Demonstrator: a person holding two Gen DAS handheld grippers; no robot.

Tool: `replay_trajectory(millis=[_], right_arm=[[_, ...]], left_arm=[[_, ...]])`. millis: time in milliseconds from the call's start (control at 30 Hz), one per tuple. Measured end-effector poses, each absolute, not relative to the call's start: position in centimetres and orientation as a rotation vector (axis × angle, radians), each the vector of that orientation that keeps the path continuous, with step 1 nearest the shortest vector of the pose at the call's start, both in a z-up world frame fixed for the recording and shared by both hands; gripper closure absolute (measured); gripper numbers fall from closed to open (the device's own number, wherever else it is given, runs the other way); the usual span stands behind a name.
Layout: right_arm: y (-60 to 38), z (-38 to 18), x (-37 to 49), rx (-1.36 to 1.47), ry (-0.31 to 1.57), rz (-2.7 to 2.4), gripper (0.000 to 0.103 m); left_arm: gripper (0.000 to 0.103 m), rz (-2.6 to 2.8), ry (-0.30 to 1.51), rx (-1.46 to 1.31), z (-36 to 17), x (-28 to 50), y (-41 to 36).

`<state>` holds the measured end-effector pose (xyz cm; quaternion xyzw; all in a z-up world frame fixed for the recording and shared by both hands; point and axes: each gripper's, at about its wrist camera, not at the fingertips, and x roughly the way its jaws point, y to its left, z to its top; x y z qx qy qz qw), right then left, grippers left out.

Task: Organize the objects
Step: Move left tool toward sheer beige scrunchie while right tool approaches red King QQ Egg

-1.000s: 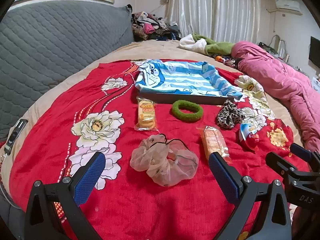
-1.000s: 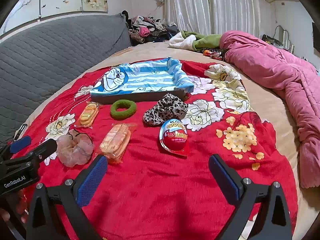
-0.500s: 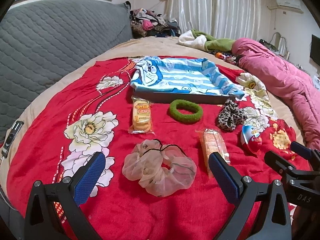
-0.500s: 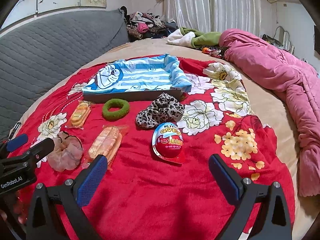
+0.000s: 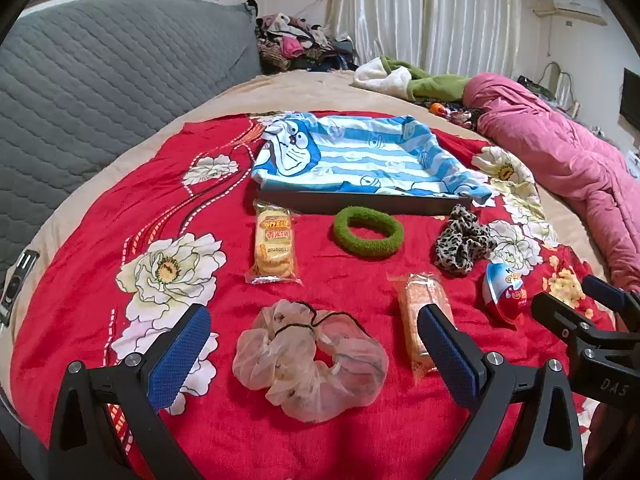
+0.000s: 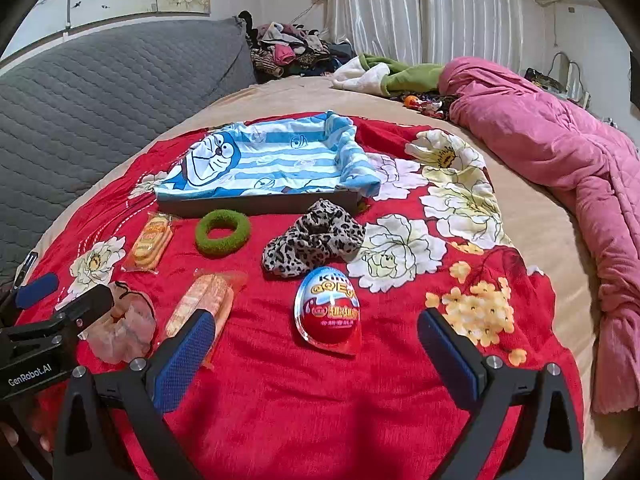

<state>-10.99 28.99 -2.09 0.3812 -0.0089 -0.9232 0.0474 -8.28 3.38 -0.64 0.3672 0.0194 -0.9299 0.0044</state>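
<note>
Lying on a red flowered blanket (image 5: 224, 432), spread over a bed:

1. Sheer scrunchie (image 5: 310, 364), pale, with a black cord across its top; flat, nearest the left gripper.
2. Snack packet (image 5: 273, 247), long axis running from the near edge toward the tray.
3. Second snack packet (image 6: 202, 304), orange, long axis tilted slightly from the same line, far end leaning right in the right wrist view; its near end hidden behind a gripper finger.
4. Green scrunchie (image 5: 369, 231), flat, just before the tray.
5. Leopard scrunchie (image 6: 314, 242), bunched, near the tray's right corner.
6. Egg-shaped sweet (image 6: 329, 311), red and white, narrow end pointing away toward the leopard scrunchie.
7. Tray (image 6: 256, 203), dark-walled, lined with a blue striped cartoon cloth (image 6: 264, 160); long side facing the items.

Left gripper (image 5: 314, 338): jaws spread wide, holding nothing, hovering over the sheer scrunchie without touching. Right gripper (image 6: 316, 338): likewise released and empty, the egg-shaped sweet between its fingers' line.

Room: grey quilted headboard (image 5: 100, 92) at left, pink quilt (image 6: 560, 152) at right, white curtains (image 5: 432, 20) behind, heaped clothes (image 6: 288, 50) at the far edge.
</note>
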Motion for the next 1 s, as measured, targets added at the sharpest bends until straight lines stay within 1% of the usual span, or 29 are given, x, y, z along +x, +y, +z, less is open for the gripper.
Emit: replay_trajectory(millis=[700,1000], right_arm=[[28.8,-3.3,-14.3,1.205,-0.029,-2.771,0.001],[29.3,-4.5,-15.5,1.251,-0.063,-2.741,0.001]], left_arm=[[0.0,-2.842,0.076,1.21,-2.5,-10.4,2.1],[0.0,-2.816,0.069,1.248,-3.9,-11.2,2.2]])
